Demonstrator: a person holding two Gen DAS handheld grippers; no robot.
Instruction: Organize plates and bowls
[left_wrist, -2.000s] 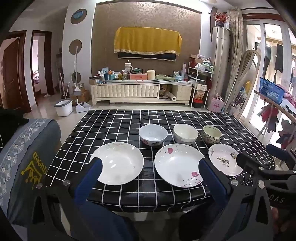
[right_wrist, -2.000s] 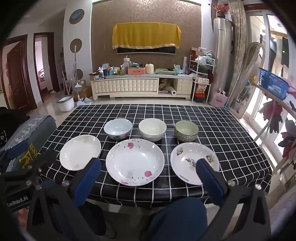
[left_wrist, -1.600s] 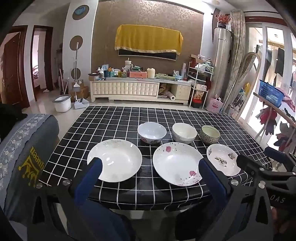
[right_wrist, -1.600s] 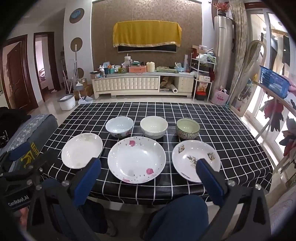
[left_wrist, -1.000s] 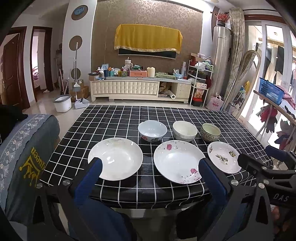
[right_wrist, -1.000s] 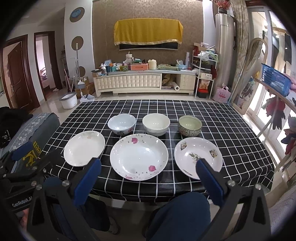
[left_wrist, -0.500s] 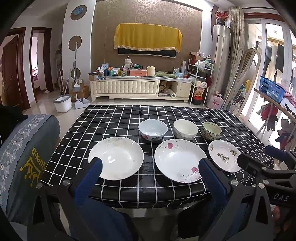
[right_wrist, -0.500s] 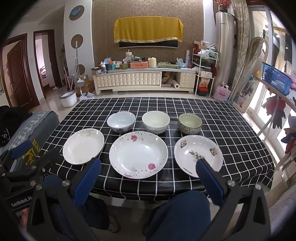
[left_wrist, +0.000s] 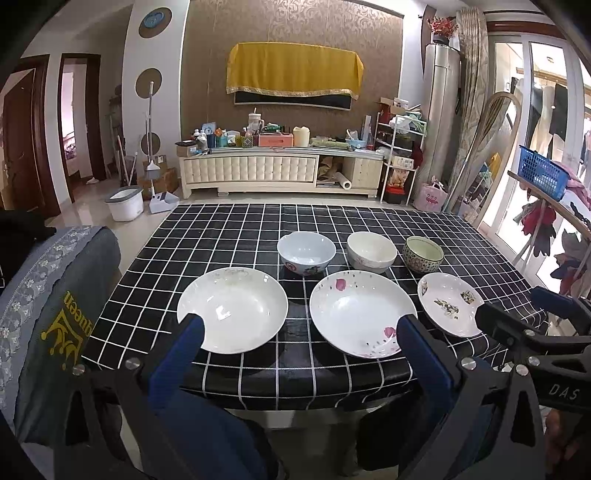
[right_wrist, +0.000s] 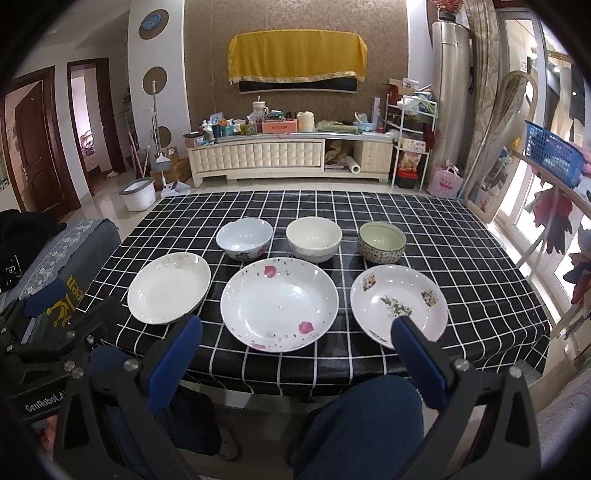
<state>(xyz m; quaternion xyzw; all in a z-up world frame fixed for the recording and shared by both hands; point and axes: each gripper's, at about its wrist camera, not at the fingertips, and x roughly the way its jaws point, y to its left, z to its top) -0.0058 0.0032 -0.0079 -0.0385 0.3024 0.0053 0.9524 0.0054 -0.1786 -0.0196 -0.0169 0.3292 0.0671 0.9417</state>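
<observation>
Black checked tablecloth fills mid-frame, carrying three white plates in a near row and three bowls just behind, seemingly laid out for stacking. Left gripper and right gripper, lower frame, hover with jaws spread, empty.
</observation>
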